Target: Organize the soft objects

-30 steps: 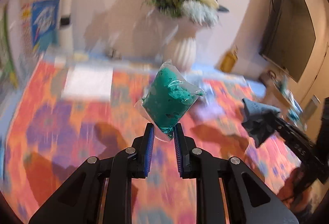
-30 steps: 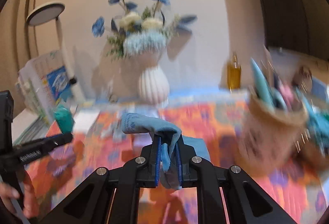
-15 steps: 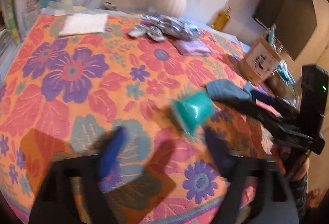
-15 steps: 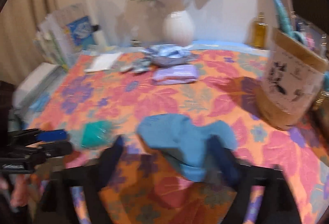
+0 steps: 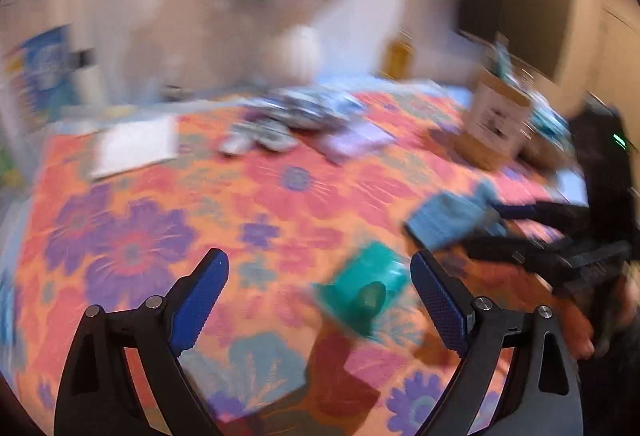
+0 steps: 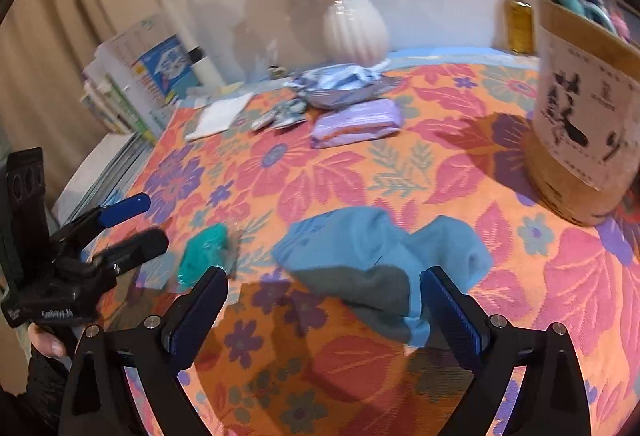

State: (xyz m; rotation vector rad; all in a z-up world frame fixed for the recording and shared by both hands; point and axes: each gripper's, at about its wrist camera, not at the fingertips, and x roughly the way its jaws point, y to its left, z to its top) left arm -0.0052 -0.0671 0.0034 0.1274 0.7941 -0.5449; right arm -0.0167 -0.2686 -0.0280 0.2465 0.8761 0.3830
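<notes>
A teal sponge in a clear wrapper (image 5: 362, 294) (image 6: 204, 254) lies on the flowered tablecloth (image 5: 132, 252) (image 6: 440, 164) near its front edge. My left gripper (image 5: 318, 294) (image 6: 136, 222) is open above it, and the sponge lies loose toward the right finger. A blue cloth (image 6: 380, 256) (image 5: 448, 218) lies crumpled on the tablecloth to the sponge's right. My right gripper (image 6: 324, 310) (image 5: 504, 228) stands open over the cloth's near edge, its pads apart from it.
At the back of the table lie a white napkin (image 6: 220, 114), small patterned packets (image 6: 280, 116), a blue-white cloth bundle (image 6: 340, 84) and a purple pack (image 6: 356, 124). A white vase (image 6: 354, 30), an amber bottle (image 6: 519, 22) and a brown paper container (image 6: 580, 124) stand behind and right.
Both grippers have opened. The teal sponge dropped from the left one and the blue cloth from the right one; both now lie on the tablecloth. Both cameras have tilted down.
</notes>
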